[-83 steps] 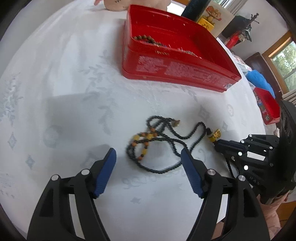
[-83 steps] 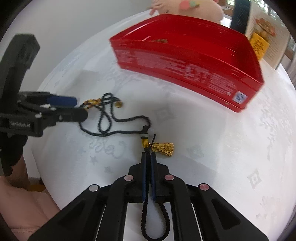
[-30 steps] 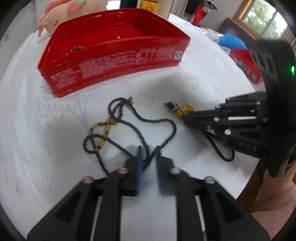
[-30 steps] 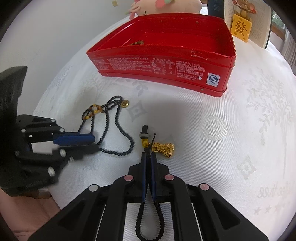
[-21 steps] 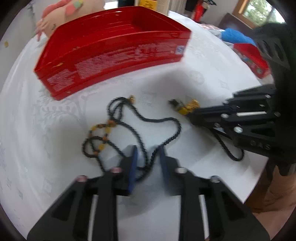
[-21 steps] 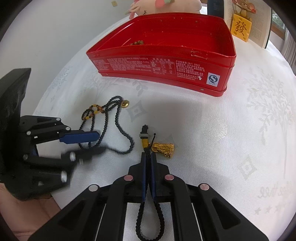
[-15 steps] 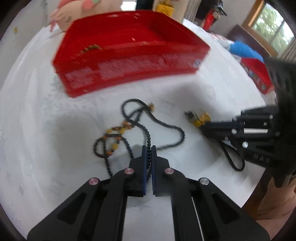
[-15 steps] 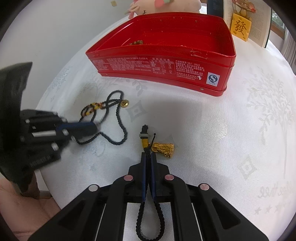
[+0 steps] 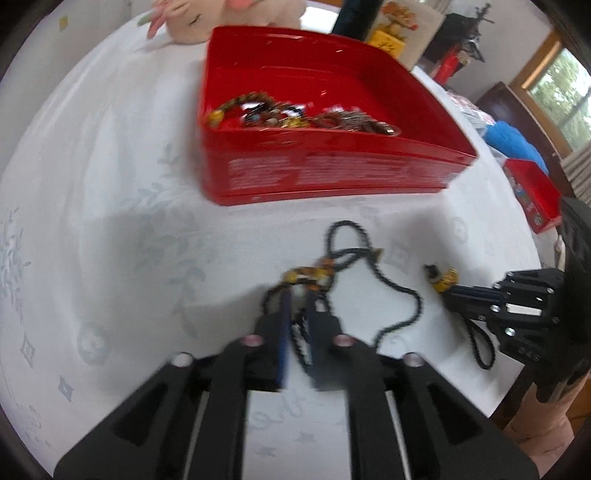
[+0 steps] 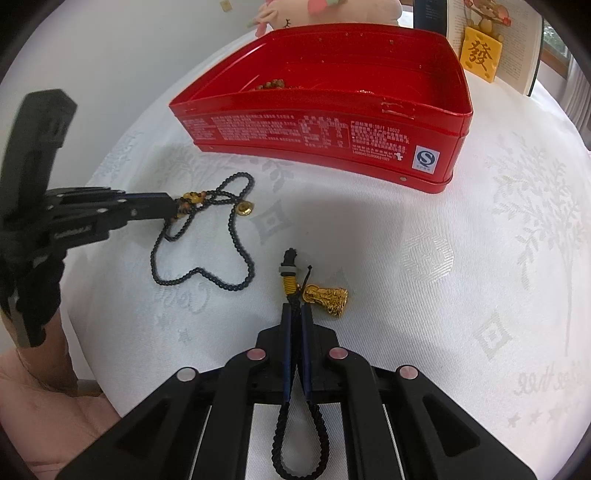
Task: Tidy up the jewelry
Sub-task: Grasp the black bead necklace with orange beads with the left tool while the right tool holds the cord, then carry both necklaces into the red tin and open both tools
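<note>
A black bead necklace [image 9: 397,288] with amber beads and a small gold charm lies on the white tablecloth in front of the red tin [image 9: 332,177]. My left gripper [image 9: 297,299] is shut on the black bead necklace [image 10: 236,236] near its amber beads; in the right wrist view the left gripper [image 10: 171,208] is at the left. My right gripper [image 10: 295,314] is shut on the black braided cord [image 10: 299,435] of a gold pendant [image 10: 327,297]. The right gripper [image 9: 452,291] also shows at the right of the left wrist view. The red tin [image 10: 369,136] holds several bead pieces [image 9: 295,114].
A pink plush toy [image 10: 325,11] and a card with a yellow ornament [image 10: 480,51] stand behind the tin. A smaller red box [image 9: 532,195] and a blue object [image 9: 513,142] lie at the far right. The table edge runs close on the near side.
My left gripper closed on the bead necklace and has moved it toward the red tin, bunching the loop. My right gripper has stayed shut on the cord in place.
</note>
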Available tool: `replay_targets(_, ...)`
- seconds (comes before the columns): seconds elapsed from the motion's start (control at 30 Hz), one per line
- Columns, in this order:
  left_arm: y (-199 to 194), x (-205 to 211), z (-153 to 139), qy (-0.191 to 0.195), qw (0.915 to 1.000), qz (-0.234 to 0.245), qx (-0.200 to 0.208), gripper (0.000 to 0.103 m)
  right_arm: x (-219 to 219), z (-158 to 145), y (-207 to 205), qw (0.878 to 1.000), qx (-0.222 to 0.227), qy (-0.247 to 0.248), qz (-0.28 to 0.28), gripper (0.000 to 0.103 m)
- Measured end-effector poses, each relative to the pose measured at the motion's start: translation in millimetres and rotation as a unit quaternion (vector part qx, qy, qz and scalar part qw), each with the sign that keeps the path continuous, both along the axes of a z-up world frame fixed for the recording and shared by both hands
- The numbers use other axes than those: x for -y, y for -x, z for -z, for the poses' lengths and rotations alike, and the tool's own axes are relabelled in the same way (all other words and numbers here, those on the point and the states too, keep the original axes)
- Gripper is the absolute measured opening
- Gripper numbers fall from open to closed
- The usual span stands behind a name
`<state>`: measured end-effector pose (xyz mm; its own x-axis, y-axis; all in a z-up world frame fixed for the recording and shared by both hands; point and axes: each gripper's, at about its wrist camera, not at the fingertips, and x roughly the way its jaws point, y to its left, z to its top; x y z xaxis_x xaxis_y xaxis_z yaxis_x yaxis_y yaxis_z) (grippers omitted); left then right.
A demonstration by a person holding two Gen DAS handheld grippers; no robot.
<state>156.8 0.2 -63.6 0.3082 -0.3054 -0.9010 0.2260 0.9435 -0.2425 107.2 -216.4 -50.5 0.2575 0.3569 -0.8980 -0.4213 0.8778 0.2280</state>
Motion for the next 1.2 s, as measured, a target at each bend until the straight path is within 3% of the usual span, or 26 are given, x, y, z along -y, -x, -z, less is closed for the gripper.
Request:
replay_targets(0.03, -1.1, -4.2, 0.9, 0.002, 1.0000, -0.006, 0.001, 0.033, 0.2, 0.4, -0.4, 1.000, 0.000, 0.000, 0.000, 0.005)
replay_targets(0.17, -5.8, -6.3, 2.2, -0.003, 0.9999, -0.007, 0.008, 0.045, -0.7, 1.3, -1.1, 1.000, 0.000, 0.000, 0.000, 0.005)
replay_targets(0.37, -16.1, 16.2, 1.7, -0.033, 0.9986, 0.035, 0.024, 0.055, -1.0, 3.1, -1.6, 1.000, -0.002, 0.000, 0.000, 0.005)
replay_targets(0.53, -21.0, 27.7, 10.1, -0.054, 0.9969, 0.050, 0.026, 0.057, -0.8, 5.0, -3.9, 1.000, -0.004, -0.003, 0.000, 0.005)
replay_targets(0.6, -17.7, 35.9, 12.2, -0.063, 0.9955, 0.064, 0.029, 0.051, -0.9, 5.5, -4.0, 1.000, -0.004, -0.002, -0.001, 0.005)
replay_targets(0.7, -10.7, 44.0, 11.3, -0.070, 0.9939, 0.078, 0.034, 0.034, -1.1, 5.1, -6.2, 1.000, -0.005, -0.002, -0.001, 0.005)
replay_targets(0.73, -8.5, 45.7, 10.7, -0.070, 0.9936, 0.082, 0.034, 0.023, -1.3, 5.3, -6.2, 1.000, -0.005, -0.003, -0.001, 0.005)
replay_targets(0.83, -2.1, 49.9, 11.0, -0.075, 0.9924, 0.090, 0.039, 0.009, -0.5, 5.1, -7.2, 1.000, -0.006, -0.002, 0.000, 0.005)
replay_targets(0.97, -2.4, 46.1, 10.5, -0.060, 0.9951, 0.068, 0.039, 0.007, 0.2, 5.3, -8.0, 1.000, -0.006, -0.003, 0.000, 0.005)
replay_targets(1.2, 18.7, 45.0, -10.6, -0.020, 0.9945, 0.082, 0.062, 0.006, 2.5, 5.0, -9.6, 1.000, -0.008, -0.005, -0.001, 0.005)
